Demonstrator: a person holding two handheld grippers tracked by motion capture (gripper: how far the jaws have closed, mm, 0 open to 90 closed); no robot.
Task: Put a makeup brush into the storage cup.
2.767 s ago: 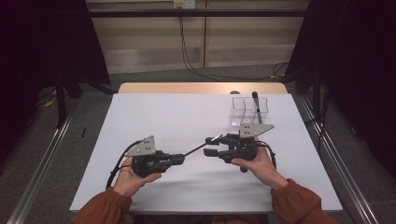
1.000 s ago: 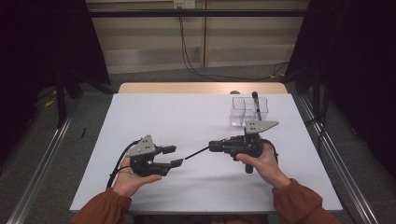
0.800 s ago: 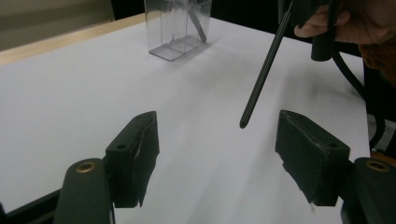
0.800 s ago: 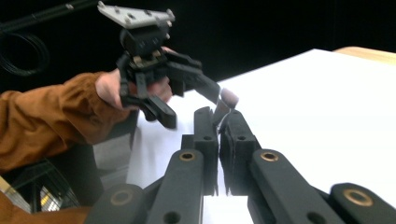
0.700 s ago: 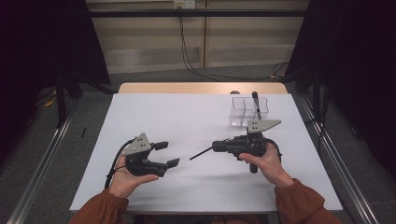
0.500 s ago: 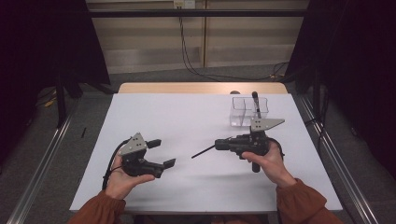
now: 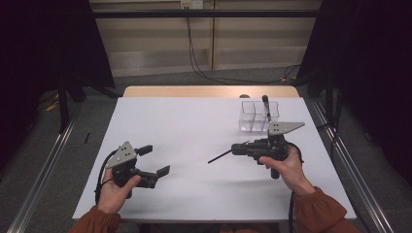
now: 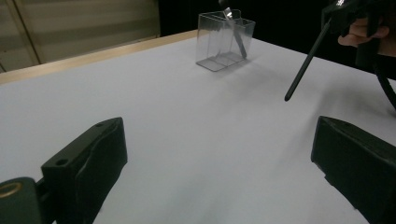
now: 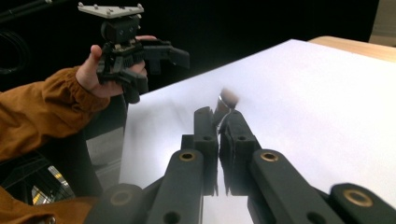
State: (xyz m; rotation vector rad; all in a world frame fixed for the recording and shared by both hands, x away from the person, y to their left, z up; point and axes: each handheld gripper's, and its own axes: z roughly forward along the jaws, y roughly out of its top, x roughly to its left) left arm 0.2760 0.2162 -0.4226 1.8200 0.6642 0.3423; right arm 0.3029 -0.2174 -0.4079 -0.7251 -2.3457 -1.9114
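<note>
While clamped in the right gripper (image 7: 236, 150) fingers, thin black stick (image 7: 219, 157), straight, tip free, left gripper (image 7: 154, 160) fingers just spread, empty.

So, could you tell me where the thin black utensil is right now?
The right gripper holds it above the white table, right of centre in the high view, just before the clear container.

Clear glossy plastic container (image 7: 258, 116), matt white table (image 7: 184, 126)

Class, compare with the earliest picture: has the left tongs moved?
Yes. The left tongs, jaws just opened and empty, has drawn leftward, farther from the clear box and the thin utensil.
</note>
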